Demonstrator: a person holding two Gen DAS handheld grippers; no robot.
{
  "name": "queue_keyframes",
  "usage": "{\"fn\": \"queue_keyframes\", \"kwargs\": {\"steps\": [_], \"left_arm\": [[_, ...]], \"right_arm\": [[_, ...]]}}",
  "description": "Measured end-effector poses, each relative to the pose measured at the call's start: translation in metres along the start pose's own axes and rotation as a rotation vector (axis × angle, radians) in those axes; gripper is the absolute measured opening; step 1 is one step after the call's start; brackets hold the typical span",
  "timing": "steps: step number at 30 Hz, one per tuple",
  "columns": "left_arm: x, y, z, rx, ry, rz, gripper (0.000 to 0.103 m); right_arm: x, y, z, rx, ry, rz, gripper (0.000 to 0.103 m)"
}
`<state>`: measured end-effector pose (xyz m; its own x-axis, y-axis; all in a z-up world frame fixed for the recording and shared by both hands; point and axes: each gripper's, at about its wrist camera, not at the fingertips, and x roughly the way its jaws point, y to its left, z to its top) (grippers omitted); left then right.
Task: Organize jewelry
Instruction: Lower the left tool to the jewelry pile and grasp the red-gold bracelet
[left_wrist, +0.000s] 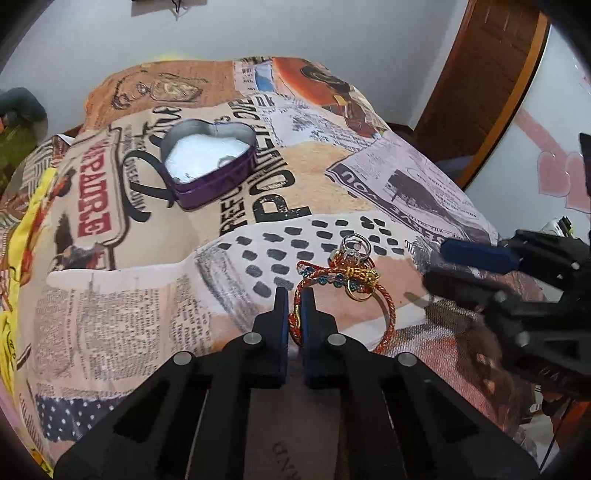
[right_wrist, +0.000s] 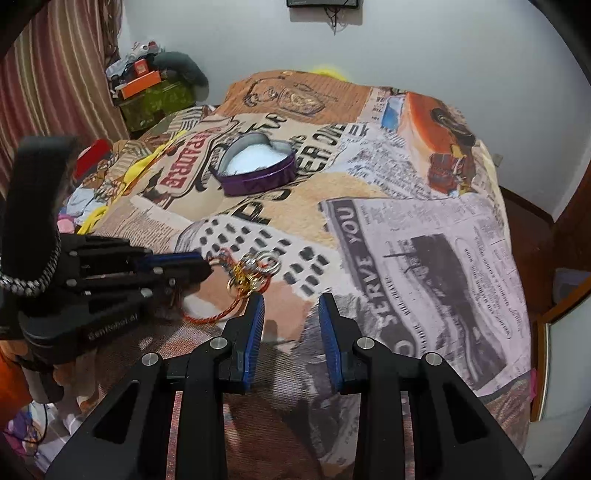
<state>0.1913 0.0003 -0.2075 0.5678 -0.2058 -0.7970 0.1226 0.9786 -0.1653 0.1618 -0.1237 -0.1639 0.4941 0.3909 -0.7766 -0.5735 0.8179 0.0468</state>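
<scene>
One red-gold braided bracelet (left_wrist: 380, 317), beaded

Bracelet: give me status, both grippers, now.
Left gripper shut on red cord bracelet. Right gripper open, holding nothing. Rings tangled at the bracelet's knot. Heart tin open, path across bedspread unobstructed.

A bedspread (right_wrist: 424, 236) printed with newspaper clippings, bold lettering and black dots covers the bed. A striped curtain (right_wrist: 55, 74) hangs at the left, with an orange box (right_wrist: 142, 83) and a grey cushion (right_wrist: 184, 68) beside it. A wooden door (left_wrist: 491, 62) stands against the white wall (right_wrist: 424, 44).
</scene>
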Motion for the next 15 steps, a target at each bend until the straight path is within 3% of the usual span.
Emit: {"fn": "queue_keyframes", "kwargs": {"steps": [9,15], "left_arm": [[-0.042,0.019,-0.006,-0.022,-0.110,0.046,0.004],[-0.048,0.037,-0.014,-0.062,-0.124,0.041,0.004]], "right_arm": [[0.019,0.020,0.004,-0.052,0.034,0.035,0.027],[0.028,0.032,0.012,-0.087,0.038,0.030,0.027]]}}
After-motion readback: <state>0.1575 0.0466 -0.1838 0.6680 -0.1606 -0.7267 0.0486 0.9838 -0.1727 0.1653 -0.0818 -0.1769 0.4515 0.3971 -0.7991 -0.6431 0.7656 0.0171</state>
